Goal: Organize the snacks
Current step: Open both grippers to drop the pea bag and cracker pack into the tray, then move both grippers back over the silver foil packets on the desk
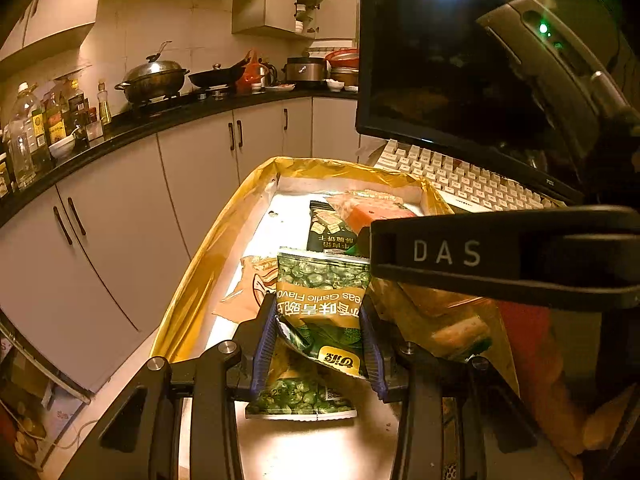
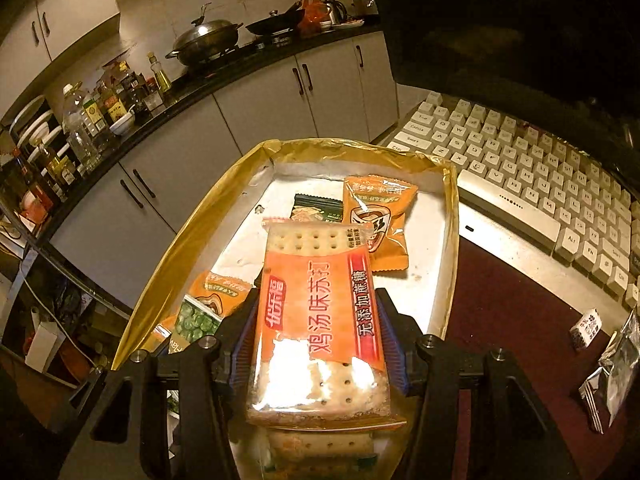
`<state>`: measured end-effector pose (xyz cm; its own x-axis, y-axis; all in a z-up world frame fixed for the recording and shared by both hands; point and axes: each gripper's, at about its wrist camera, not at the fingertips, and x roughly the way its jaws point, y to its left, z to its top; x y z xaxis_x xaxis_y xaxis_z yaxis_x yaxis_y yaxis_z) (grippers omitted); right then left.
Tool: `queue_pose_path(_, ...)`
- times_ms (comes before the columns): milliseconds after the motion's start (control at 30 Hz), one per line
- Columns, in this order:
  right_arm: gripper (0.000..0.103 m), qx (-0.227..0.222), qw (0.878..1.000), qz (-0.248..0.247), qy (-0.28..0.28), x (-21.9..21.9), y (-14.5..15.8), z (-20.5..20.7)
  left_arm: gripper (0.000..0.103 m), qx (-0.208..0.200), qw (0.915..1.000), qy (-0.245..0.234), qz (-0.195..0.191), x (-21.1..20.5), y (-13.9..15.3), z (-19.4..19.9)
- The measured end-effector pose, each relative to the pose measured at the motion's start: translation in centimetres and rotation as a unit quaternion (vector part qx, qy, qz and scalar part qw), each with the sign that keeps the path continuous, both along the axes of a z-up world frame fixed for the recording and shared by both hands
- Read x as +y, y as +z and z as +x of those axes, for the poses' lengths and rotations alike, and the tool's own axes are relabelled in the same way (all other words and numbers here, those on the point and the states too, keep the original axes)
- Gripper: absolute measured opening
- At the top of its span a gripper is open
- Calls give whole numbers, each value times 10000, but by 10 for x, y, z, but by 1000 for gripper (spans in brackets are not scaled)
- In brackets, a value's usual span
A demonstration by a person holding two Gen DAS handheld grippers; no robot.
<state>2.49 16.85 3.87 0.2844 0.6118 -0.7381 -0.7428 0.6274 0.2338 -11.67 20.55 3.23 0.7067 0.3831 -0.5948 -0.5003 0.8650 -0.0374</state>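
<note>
Snacks are being gathered into a shallow white cardboard tray with glossy yellow tape along its rim (image 1: 208, 240), which sits at the table's edge beside a white mechanical keyboard (image 1: 460, 180) and a dark monitor (image 1: 460, 60).

Leftmost, the left gripper (image 1: 320, 344) has its blue-padded fingers (image 1: 264, 344) closed in on a green foil packet of garlic-flavour peas (image 1: 324, 292), pinching it across its width so that the bag buckles and stands up between the pads. It hangs over the near end of the tray, above a second green pea packet (image 1: 300, 400) lying flat below; that position suggests the peas are being grouped together at this end. Just left of it lies a small orange snack sachet (image 1: 256, 280).

Further in, a black-and-green packet (image 1: 326, 232) lies flat on the tray floor, seemingly placed deep to leave the near end free.

To the right, the right gripper (image 2: 316, 340) grips a long orange-and-clear pack of soda crackers (image 2: 320, 312) by its long edges, fingers closed against both sides; a side grip probably avoids crushing the brittle crackers. The pack is held level above another cracker pack (image 2: 320, 448), over the tray's near right part. Beyond it, an orange sachet with a cup picture (image 2: 378, 220) rests near the far right wall.

Outside the tray, on the dark red mat at far right, a silver foil packet (image 2: 616, 372) and a small white wrapped sweet (image 2: 586, 328) are not yet sorted.
</note>
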Motion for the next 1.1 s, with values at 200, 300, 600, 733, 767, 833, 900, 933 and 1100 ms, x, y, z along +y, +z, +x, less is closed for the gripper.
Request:
queue_pose_path(200,54,-62,9999,110,-23,-8,8,-1,43,-19,10000,-78,-35,-1,2,2)
queue_pose_path(300,55,-79,9997,207,-63,-17,15,-2,54,-73,9999,-155,18,-6,5,2)
queue_pose_path(600,55,-11,9979,556,-328,-61,33,5,58,-183,9994,-183,210,-19,19,0)
queue_pose_path(733,55,0,9967,659,-482,-85,37,10,58,-179,9994,-198,219,-23,23,1)
queue_pose_path(767,55,23,9962,692,-535,-91,38,12,58,-179,9994,-194,234,-24,24,1)
queue_pose_path(833,55,74,9951,764,-627,-104,38,15,58,-178,9993,-207,246,-26,25,2)
queue_pose_path(900,55,125,9941,810,-713,-115,38,18,58,-177,9992,-241,254,-30,26,3)
queue_pose_path(933,55,146,9937,830,-745,-119,38,19,58,-173,9991,-265,268,-32,27,4)
queue_pose_path(1100,55,232,9914,908,-915,-142,37,25,58,-153,9985,-387,353,-44,30,7)
